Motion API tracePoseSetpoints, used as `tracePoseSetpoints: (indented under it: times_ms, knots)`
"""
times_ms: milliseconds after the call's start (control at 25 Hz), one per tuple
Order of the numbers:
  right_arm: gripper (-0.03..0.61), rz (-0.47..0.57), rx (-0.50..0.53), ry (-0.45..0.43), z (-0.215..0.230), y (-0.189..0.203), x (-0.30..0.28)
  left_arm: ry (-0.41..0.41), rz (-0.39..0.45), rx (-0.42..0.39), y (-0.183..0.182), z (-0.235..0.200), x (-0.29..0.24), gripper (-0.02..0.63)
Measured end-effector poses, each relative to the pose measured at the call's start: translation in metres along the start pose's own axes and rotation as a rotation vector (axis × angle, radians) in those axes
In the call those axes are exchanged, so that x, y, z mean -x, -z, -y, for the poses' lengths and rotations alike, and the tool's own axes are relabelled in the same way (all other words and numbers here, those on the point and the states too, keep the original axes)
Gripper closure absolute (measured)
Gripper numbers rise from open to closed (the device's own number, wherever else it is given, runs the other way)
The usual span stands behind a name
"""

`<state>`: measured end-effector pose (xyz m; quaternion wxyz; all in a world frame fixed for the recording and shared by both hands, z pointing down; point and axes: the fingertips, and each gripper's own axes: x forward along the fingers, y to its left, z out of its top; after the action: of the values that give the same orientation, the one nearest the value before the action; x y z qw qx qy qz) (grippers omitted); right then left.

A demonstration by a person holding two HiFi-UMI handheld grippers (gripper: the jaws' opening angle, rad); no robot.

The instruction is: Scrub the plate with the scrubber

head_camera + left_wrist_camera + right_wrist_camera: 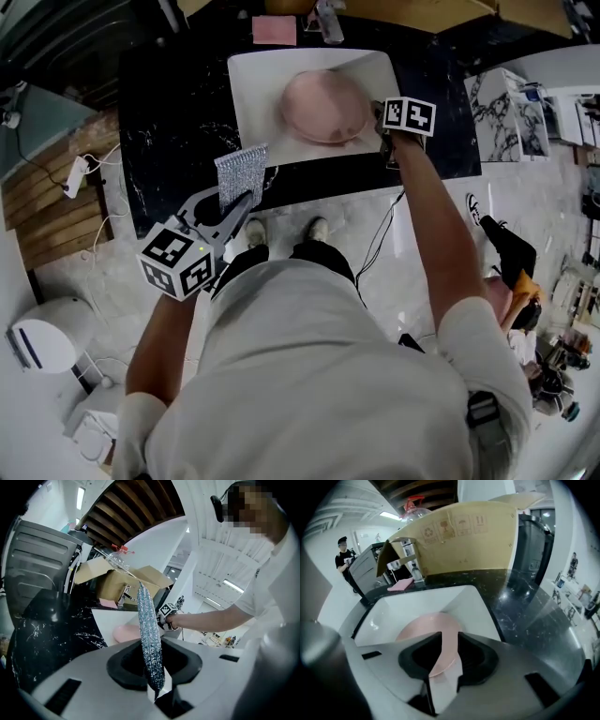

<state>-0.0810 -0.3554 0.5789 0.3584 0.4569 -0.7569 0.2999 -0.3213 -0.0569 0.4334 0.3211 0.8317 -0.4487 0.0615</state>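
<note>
A pink plate [323, 105] stands tilted in the white sink [253, 84]. My right gripper [382, 127] is shut on the plate's right rim. In the right gripper view the pink rim [443, 644] runs between the jaws of that gripper [449, 660], above the sink basin [393, 606]. My left gripper [246, 202] is shut on a silver mesh scrubber [242, 174], held over the counter's front edge, apart from the plate. In the left gripper view the scrubber [149, 634] stands up from the gripper [152, 667], with the plate [125, 632] beyond it.
The sink is set in a black marble counter [169, 122]. A pink sponge [274, 30] and a faucet [328, 23] sit behind the sink. A cardboard box [459, 531] stands at the back. A person [344, 557] stands far off.
</note>
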Motion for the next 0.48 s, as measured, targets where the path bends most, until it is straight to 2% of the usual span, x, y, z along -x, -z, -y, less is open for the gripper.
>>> tracePoseSetpoints:
  times_ms: [280, 480]
  knots:
    - [0.480, 0.132, 0.073, -0.027, -0.036, 0.002, 0.073, 0.040, 0.006, -0.038, 0.004, 0.006, 0.008, 0.545]
    - [0.480, 0.210, 0.111, -0.055, -0.063, 0.023, 0.129, 0.053, 0.014, -0.047, 0.008, 0.009, 0.011, 0.543]
